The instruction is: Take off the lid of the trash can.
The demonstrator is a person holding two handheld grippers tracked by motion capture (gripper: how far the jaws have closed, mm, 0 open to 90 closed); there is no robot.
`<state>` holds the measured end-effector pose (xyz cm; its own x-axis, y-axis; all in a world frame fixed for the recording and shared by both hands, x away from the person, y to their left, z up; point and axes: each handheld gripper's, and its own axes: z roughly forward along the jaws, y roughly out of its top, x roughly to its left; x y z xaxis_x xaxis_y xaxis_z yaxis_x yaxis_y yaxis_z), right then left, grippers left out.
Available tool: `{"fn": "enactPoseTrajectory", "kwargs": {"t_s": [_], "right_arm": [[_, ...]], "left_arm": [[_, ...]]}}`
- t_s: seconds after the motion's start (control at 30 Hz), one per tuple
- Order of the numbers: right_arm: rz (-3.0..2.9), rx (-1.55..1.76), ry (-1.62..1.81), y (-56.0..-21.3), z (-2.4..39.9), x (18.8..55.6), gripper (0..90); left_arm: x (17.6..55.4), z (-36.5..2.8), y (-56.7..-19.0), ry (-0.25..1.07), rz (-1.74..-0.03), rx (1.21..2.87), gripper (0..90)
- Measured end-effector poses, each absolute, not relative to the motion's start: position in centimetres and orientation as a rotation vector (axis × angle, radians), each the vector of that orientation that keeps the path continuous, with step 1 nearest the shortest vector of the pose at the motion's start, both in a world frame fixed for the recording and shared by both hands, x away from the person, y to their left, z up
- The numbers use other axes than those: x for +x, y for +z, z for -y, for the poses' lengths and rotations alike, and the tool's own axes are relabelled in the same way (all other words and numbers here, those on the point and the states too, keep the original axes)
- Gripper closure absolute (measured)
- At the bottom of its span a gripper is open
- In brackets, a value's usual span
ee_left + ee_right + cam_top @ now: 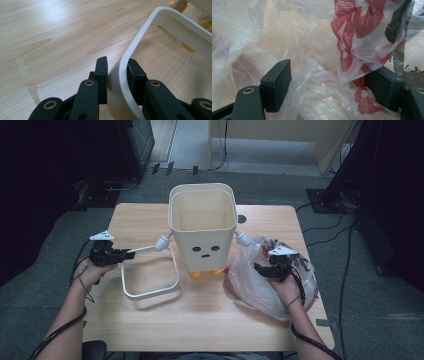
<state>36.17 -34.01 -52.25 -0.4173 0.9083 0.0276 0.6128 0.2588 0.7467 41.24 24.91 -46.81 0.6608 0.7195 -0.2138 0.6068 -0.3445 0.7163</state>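
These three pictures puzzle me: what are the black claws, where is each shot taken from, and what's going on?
No robot here: a person holds a two-jaw gripper in each hand. The high view looks down on the table; each of the other two comes from a camera riding on a gripper. A cream bin with a face stands on the table. The left gripper is shut on the white frame lying beside the bin. The right gripper stands open, with crumpled plastic bag between its jaws.
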Motion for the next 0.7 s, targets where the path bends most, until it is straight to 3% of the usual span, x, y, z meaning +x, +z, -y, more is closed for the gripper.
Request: {"fn": "enactPoseTrajectory", "kwargs": {"t_s": [0.7], "right_arm": [[-2.125, 1.377, 0.984, -52.2, 34.0, 36.1, 28.5]], "left_arm": [[41.7, -23.0, -49.6, 0.214, -1.015, 2.048, 73.3]]}}
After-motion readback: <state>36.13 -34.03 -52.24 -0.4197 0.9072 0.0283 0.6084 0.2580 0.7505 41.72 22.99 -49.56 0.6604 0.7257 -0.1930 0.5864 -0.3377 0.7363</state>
